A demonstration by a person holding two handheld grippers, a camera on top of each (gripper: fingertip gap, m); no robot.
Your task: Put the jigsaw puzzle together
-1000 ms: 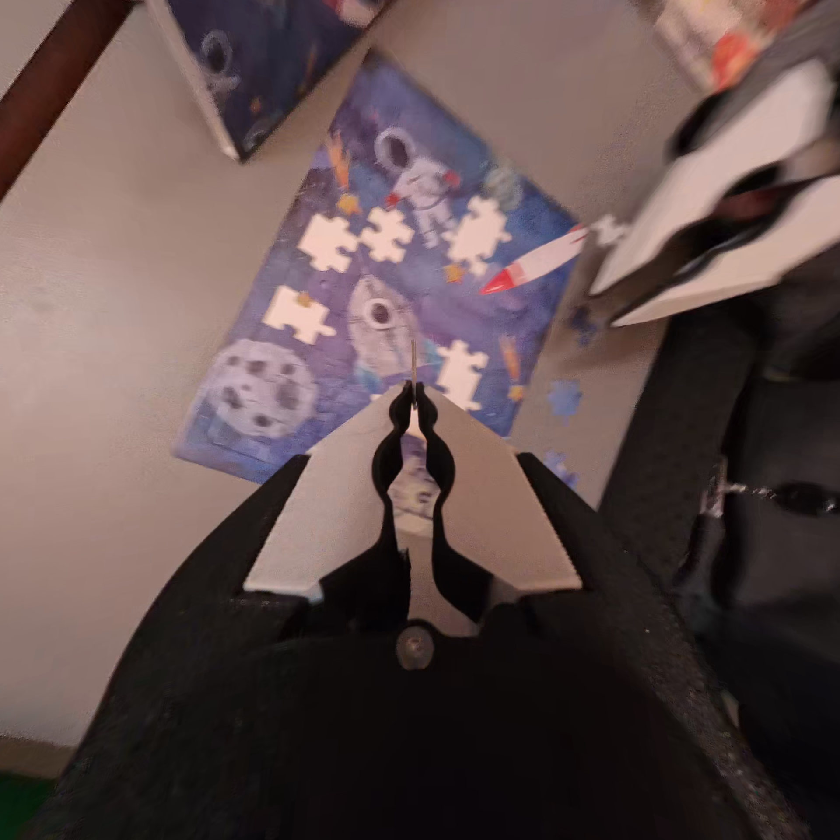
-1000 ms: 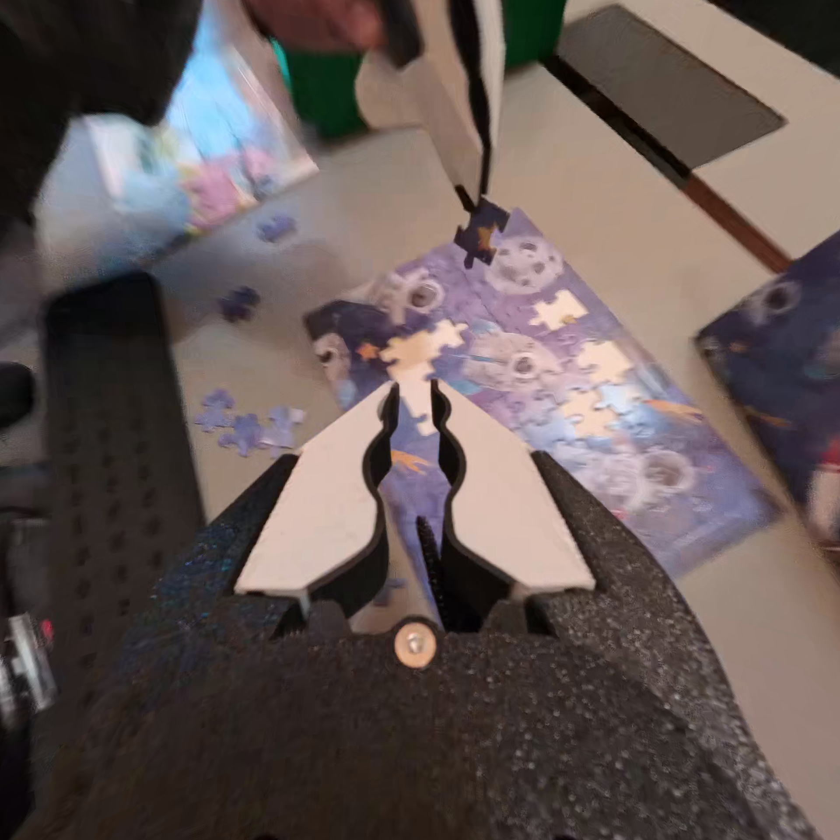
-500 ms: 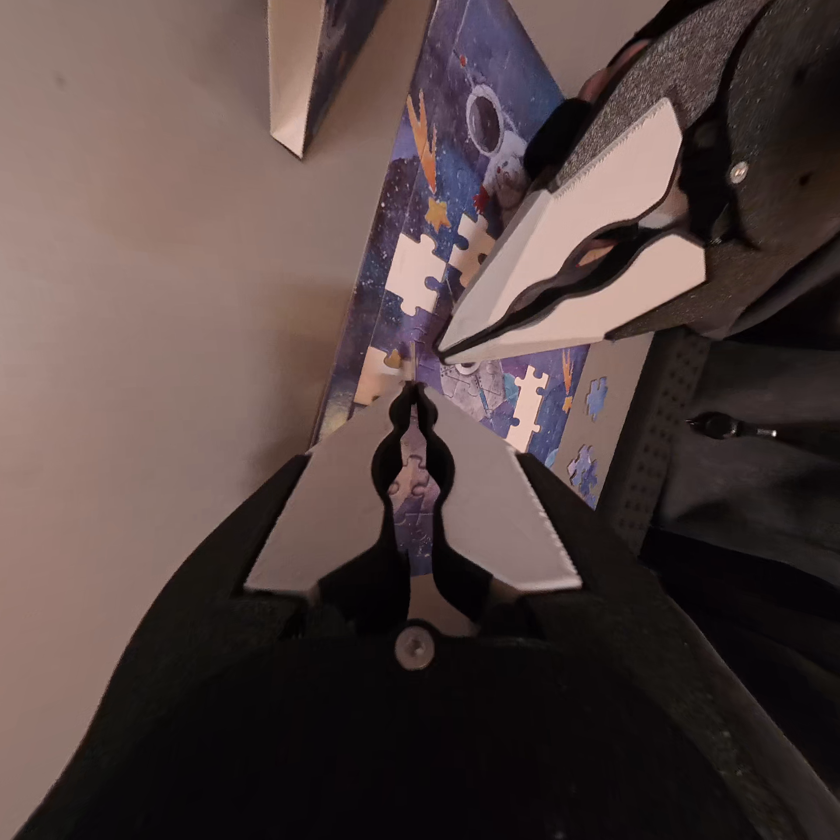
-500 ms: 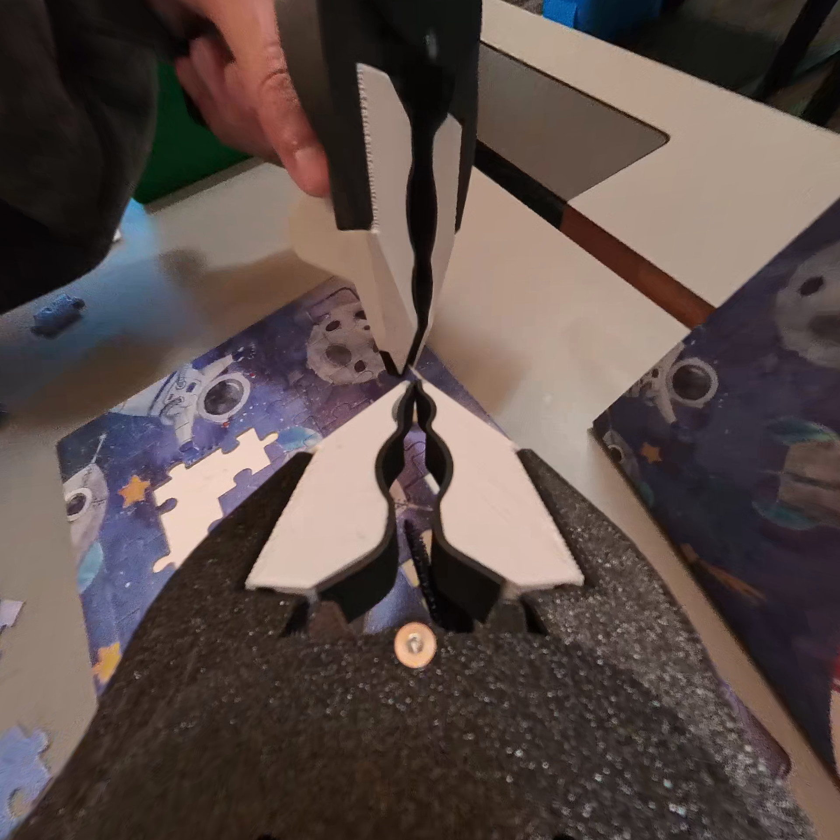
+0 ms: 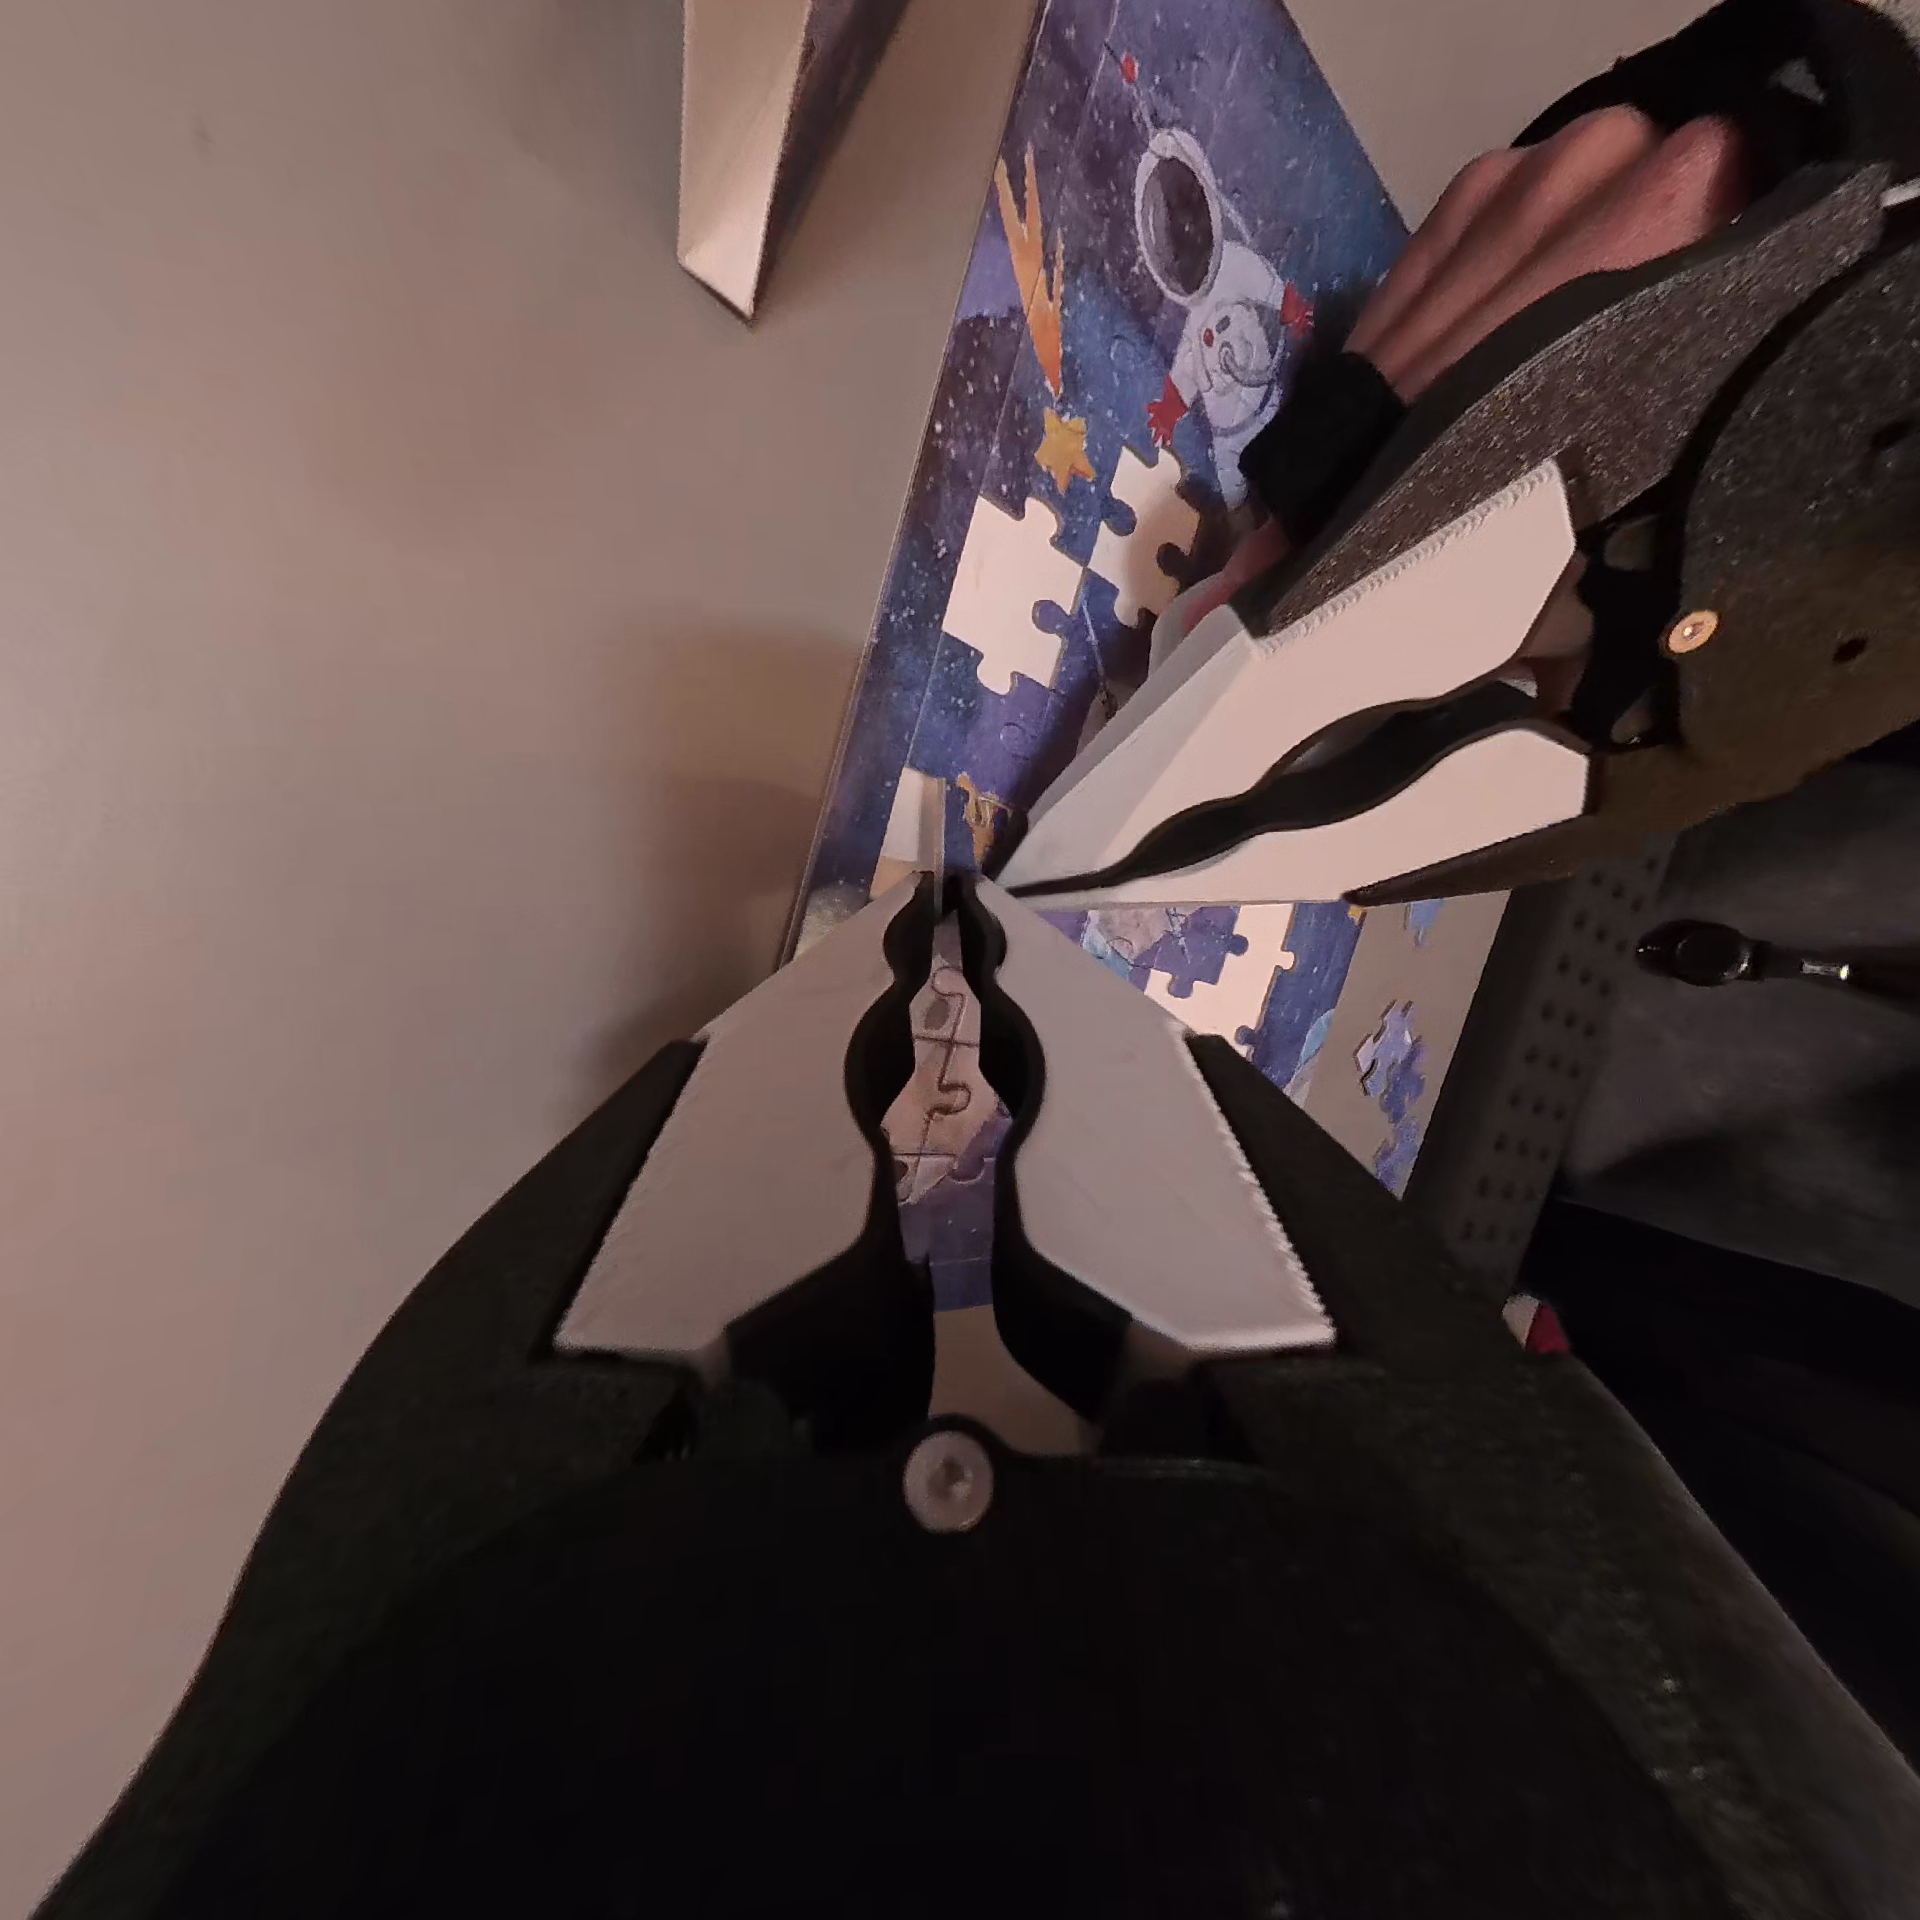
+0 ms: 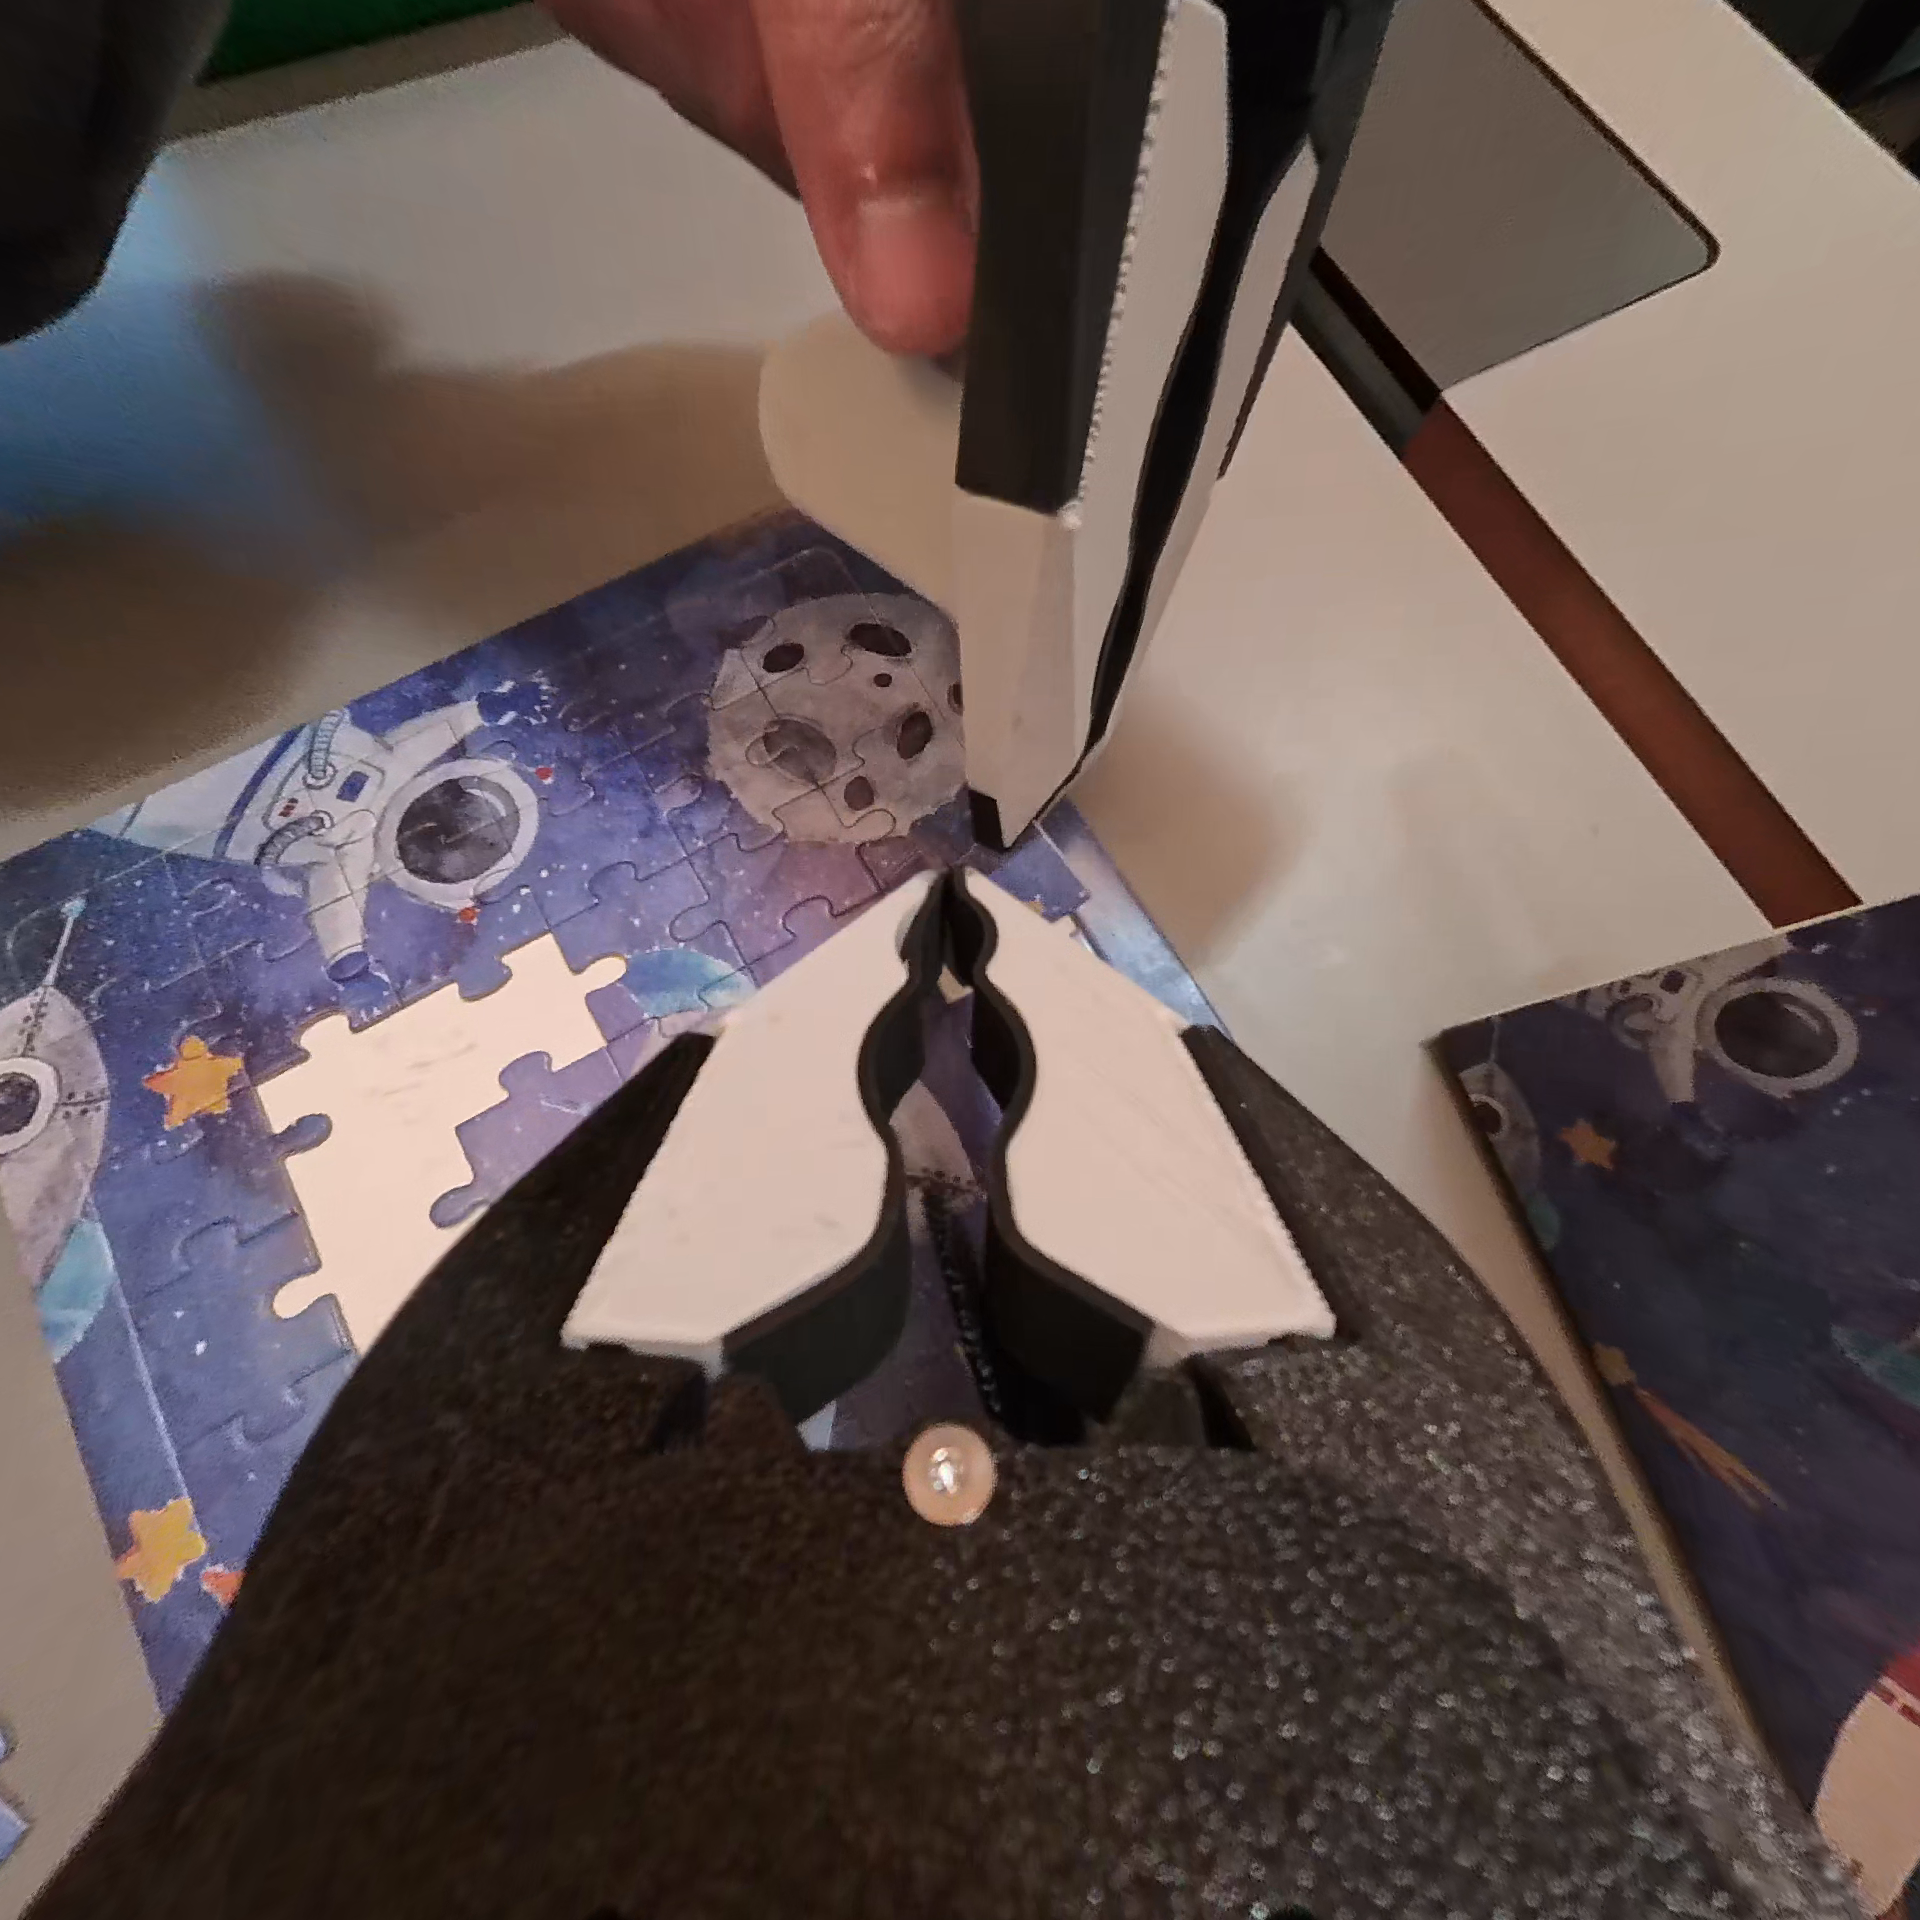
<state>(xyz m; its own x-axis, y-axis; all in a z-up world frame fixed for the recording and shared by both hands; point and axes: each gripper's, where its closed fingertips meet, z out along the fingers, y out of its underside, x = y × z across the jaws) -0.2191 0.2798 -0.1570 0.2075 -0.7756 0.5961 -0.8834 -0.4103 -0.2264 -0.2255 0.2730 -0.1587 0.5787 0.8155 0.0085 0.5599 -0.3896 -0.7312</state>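
Pale surface (image 6: 1351, 790) under everything. Dark grey panel (image 6: 1496, 239) set into far part, brown strip (image 6: 1621, 644) at its edge. Black mat with rows of small holes (image 5: 1517, 1060) at right side. Green patch (image 6: 343, 31) far back.

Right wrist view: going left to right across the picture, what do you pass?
Puzzle astronaut → cratered moon on the puzzle → left gripper coming down from above → brown strip on the table → picture board at the right edge.
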